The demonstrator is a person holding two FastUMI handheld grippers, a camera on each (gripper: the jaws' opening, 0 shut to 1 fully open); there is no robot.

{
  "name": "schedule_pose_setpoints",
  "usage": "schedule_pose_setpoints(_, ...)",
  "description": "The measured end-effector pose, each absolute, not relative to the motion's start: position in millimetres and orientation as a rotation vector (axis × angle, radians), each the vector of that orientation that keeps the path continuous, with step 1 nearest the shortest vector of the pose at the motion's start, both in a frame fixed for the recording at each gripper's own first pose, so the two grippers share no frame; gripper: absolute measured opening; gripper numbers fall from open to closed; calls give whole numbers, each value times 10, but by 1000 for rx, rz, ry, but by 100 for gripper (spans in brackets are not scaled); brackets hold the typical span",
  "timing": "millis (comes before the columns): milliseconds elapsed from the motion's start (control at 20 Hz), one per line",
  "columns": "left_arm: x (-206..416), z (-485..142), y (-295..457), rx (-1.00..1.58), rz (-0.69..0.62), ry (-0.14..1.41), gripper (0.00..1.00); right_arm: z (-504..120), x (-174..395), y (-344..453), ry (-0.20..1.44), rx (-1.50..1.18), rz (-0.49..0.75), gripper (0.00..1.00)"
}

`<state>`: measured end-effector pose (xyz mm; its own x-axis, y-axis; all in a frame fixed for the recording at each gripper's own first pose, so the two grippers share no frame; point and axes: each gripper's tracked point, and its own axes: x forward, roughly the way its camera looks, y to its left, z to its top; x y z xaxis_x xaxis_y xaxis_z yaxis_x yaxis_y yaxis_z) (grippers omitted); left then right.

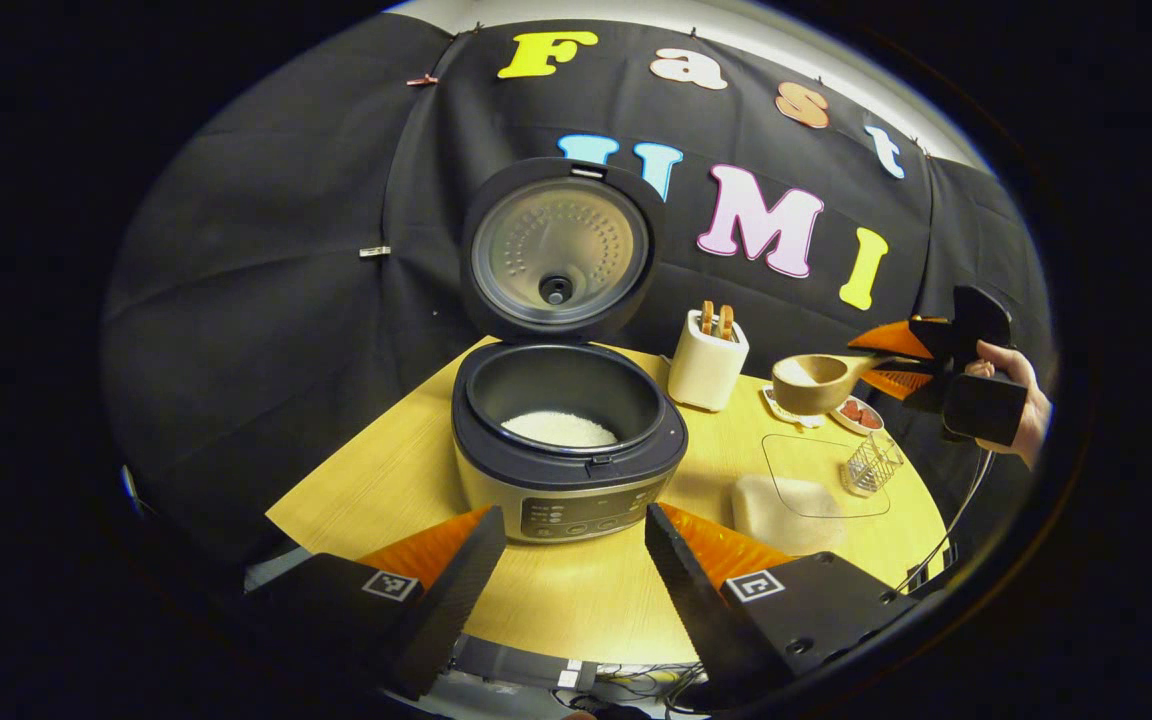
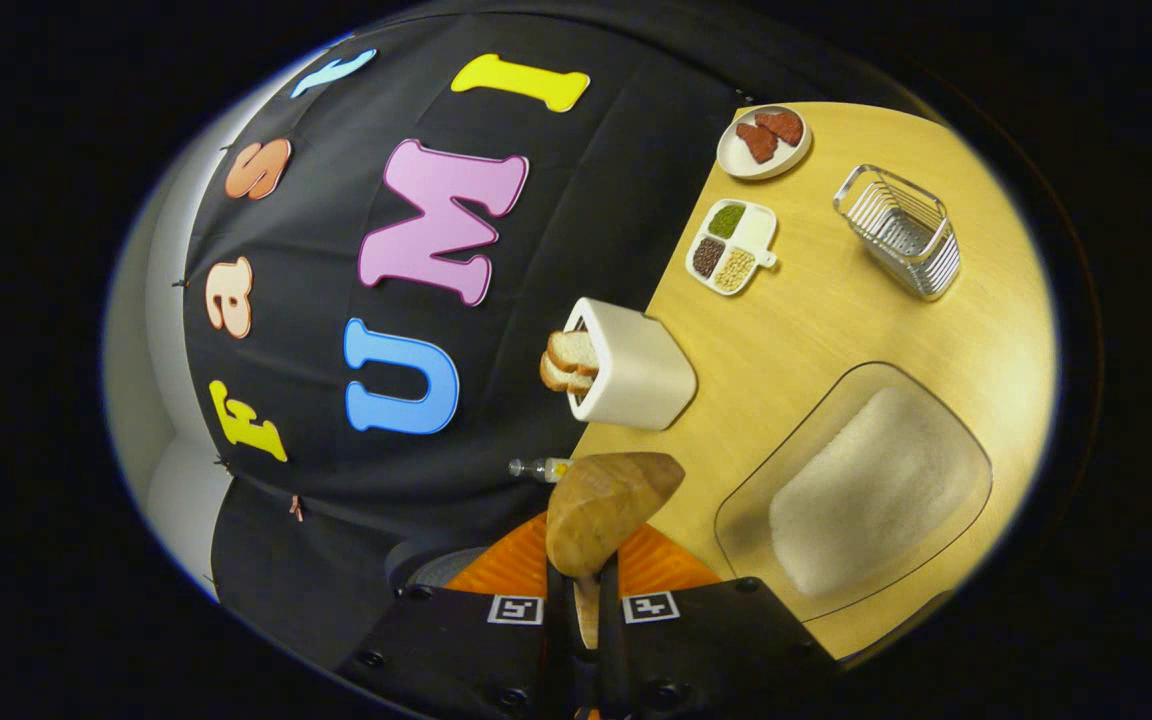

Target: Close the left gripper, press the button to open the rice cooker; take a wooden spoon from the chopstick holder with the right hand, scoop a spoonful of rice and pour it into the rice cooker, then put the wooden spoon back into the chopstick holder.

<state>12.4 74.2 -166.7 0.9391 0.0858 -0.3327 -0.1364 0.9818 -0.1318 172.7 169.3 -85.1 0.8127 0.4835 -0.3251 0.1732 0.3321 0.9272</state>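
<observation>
The right gripper clamps both fingers on the wooden spoon, raised beside the chopstick holder; the left gripper hangs spread wide before the rice cooker, lid up, rice inside.
</observation>
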Motion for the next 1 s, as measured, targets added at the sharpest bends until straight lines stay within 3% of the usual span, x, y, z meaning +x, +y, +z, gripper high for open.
schedule_pose_setpoints(500, 28, -1758, 1169, -207, 202, 333, 96, -523, 1957, 2998, 662, 1138, 410, 14)
schedule_pose_setpoints(1000, 8, -1808, 1565, -194, 277, 352, 96, -470, 2027, 3893, 486, 639, 562, 14)
